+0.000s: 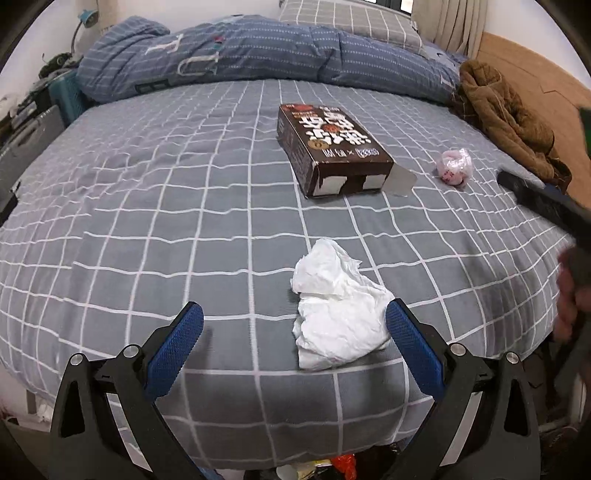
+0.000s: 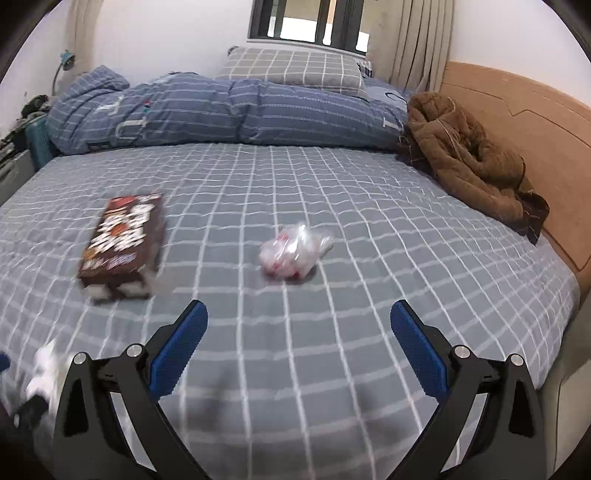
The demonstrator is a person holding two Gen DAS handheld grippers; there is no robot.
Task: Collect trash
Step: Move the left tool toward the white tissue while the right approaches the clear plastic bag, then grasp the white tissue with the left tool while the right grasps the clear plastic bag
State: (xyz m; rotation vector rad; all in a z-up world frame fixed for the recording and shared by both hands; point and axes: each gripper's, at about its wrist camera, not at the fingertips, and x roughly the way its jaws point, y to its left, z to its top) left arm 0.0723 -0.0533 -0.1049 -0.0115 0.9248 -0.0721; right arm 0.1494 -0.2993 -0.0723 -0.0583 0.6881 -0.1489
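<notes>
Now left gripper (image 1: 294, 325) wide, empty; crumpled tissue (image 1: 338, 310) on bed sheet (image 1: 147, 221) between fingertips, hugging right pad, long axis toward 12 o'clock. Right gripper (image 2: 299, 321) wide too; plastic wrapper (image 2: 293, 253) at 12, apart. Left nearer tissue.

Bed (image 2: 332, 192) w/ grey checked sheet. Blue striped duvet (image 2: 221, 110) bunched along far edge, grey checked pillow (image 2: 295, 68) behind it. Brown jacket (image 2: 465, 155) heaped at far right corner, against wooden headboard (image 2: 535, 122). Window (image 2: 310, 22) & beige curtain (image 2: 413, 40) beyond.
</notes>
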